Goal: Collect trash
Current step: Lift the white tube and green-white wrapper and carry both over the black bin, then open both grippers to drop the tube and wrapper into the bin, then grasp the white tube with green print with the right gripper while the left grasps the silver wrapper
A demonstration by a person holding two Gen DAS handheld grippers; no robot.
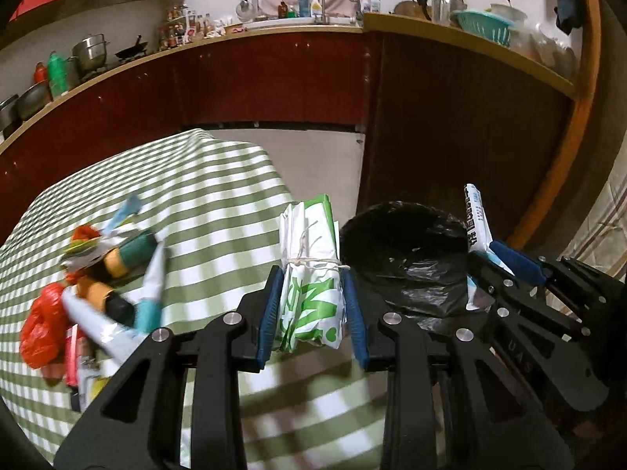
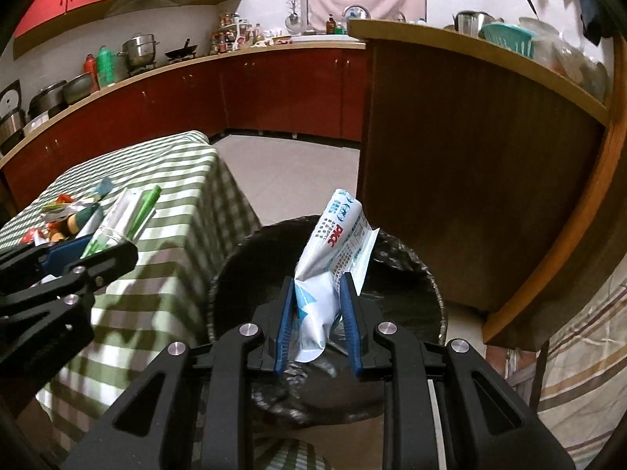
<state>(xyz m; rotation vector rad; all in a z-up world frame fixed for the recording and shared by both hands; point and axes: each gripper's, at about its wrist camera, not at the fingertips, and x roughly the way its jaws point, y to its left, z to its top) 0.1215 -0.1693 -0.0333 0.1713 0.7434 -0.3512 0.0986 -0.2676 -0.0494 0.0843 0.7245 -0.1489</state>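
My left gripper (image 1: 311, 278) is shut on a folded green-and-white plastic bag bundle (image 1: 311, 270) tied with string, held over the table's right edge beside the bin. My right gripper (image 2: 318, 286) is shut on a white-and-blue wrapper (image 2: 337, 250), held over the black-lined trash bin (image 2: 392, 243). The bin also shows in the left wrist view (image 1: 395, 227), with the right gripper (image 1: 493, 258) and its wrapper (image 1: 476, 219) at its right rim. The left gripper (image 2: 90, 246) with its bundle (image 2: 125, 215) shows at the left in the right wrist view.
A pile of trash (image 1: 94, 282) with red bags, wrappers and tubes lies on the green-checked tablecloth (image 1: 203, 188) at the left. A brown wooden counter (image 2: 470, 156) stands behind the bin. Red kitchen cabinets (image 1: 254, 78) run along the back. A striped cloth (image 2: 588, 352) hangs at right.
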